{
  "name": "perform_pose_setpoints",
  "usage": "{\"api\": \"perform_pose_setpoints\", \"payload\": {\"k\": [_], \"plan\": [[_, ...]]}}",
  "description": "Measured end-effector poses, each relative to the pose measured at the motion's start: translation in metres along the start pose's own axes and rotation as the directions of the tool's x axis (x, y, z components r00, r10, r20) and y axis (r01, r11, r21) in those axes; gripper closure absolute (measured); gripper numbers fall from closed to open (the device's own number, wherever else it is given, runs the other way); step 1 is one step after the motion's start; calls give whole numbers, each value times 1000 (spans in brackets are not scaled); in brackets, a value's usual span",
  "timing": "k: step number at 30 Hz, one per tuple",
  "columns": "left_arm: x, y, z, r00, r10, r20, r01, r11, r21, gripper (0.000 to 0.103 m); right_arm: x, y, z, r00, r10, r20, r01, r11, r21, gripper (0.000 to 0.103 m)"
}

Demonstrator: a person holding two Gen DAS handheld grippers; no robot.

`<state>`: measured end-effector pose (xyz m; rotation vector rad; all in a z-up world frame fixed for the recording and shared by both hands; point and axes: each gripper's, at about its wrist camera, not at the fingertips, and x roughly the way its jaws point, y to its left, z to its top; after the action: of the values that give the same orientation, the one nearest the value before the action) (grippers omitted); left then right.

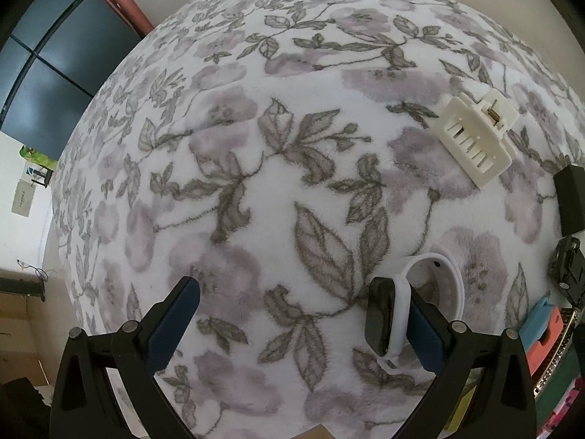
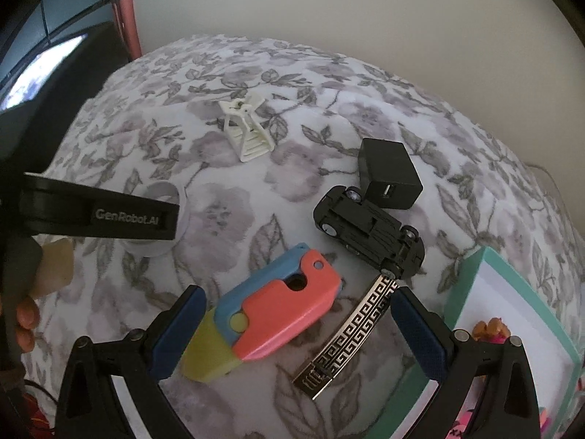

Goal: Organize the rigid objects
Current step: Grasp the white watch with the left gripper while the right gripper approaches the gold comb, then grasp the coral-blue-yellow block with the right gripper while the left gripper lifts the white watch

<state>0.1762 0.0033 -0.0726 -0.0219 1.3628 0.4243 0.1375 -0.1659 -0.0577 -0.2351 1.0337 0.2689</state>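
Observation:
A white fitness band (image 1: 438,274) with a black face lies on the floral blanket (image 1: 256,128), leaning against the inner side of the right finger of my left gripper (image 1: 299,329), which is open. A white hair claw clip (image 1: 475,139) lies further off to the right. My right gripper (image 2: 299,333) is open and low over the blanket, with a coral, blue and yellow plastic toy (image 2: 285,314) and a metal bracelet (image 2: 347,333) with a key pattern between its fingers. Beyond them lie an upturned black toy car (image 2: 369,230), a black charger block (image 2: 389,177) and the claw clip (image 2: 246,131).
A teal-rimmed box (image 2: 519,278) with a white inside stands at the right, holding some small colourful items. The left gripper's finger (image 2: 146,216) reaches in from the left, with a person's hand (image 2: 22,314) behind it. A pink roll (image 2: 128,25) leans on the wall.

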Motion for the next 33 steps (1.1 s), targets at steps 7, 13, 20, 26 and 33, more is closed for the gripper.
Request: {"api": "perform_pose_setpoints", "payload": {"k": [7,13,20,26,33], "plan": [[6,7,2,1000,-4,-3,4,1000,-6,0,2,9,4,1000,10,13,-9,1000,-23,1],[7,8,2,1000,-5,-4,5,1000,-7,0,6,15,3,1000,-14,8,14,998,-59,13],[9,1,3,1000,-4,5,4,999,31,0,2,12,-2,999,-33,-1,32,997,-77,23],[8,-13,2,1000,-29,2,29,996,79,3,-2,11,-6,999,-49,-2,49,995,-87,33],[0,-26,-1,998,-63,15,61,992,109,23,-7,9,-7,999,-39,2,39,997,-59,43]]}}
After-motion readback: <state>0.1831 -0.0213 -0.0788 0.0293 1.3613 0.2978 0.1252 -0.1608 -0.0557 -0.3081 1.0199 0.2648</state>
